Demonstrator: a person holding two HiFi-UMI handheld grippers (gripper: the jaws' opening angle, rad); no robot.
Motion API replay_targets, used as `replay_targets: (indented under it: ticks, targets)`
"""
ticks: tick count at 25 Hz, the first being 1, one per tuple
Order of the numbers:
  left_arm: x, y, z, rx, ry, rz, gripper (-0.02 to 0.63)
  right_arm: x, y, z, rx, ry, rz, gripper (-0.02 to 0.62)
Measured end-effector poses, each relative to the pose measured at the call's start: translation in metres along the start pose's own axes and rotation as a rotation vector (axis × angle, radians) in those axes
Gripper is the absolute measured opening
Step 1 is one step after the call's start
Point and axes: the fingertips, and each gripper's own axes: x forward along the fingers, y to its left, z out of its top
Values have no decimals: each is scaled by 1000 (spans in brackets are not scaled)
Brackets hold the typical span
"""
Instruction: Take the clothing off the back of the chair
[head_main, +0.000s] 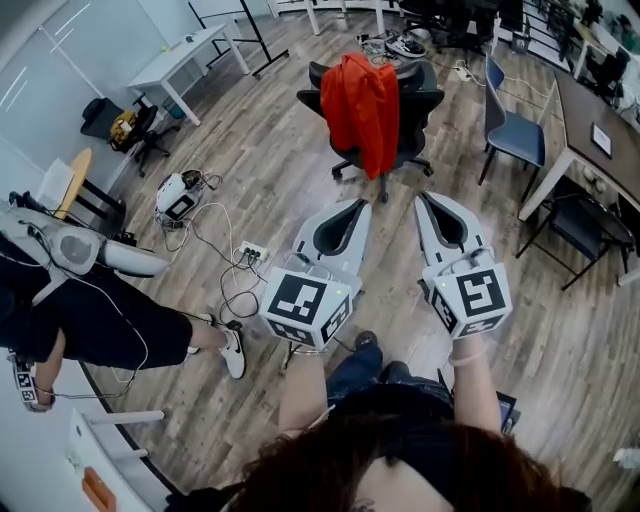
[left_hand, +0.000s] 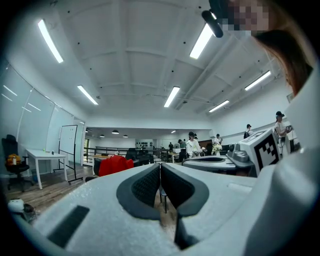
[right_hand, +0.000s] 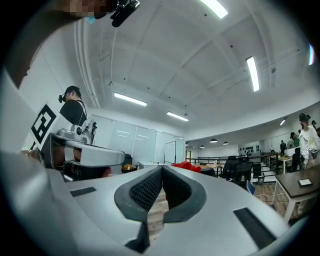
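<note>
A red jacket (head_main: 362, 108) hangs over the back of a black office chair (head_main: 420, 100) on the wooden floor ahead of me. It shows small and far in the left gripper view as a red jacket (left_hand: 114, 164) and just past the jaws as a red jacket (right_hand: 189, 166) in the right gripper view. My left gripper (head_main: 361, 202) and right gripper (head_main: 421, 197) are held side by side, level, short of the chair. Both are shut with nothing between the jaws.
A blue chair (head_main: 512, 128) and a dark table (head_main: 590, 120) stand at the right. A white table (head_main: 190, 52) is at the far left. Cables and a power strip (head_main: 250, 252) lie on the floor at the left, beside a seated person (head_main: 90, 320).
</note>
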Motion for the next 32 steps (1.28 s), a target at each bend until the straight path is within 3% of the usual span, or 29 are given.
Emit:
replay_targets:
  ticks: [5, 18, 32]
  targets:
    - [10, 28, -6, -22, 0, -17, 17, 26, -9, -4, 45, -10, -18, -10]
    - [44, 100, -12, -20, -20, -88, 17, 103, -12, -13, 37, -12, -74, 8]
    - [68, 122, -12, -51, -34, -157, 25, 128, -24, -17, 49, 0, -122, 41]
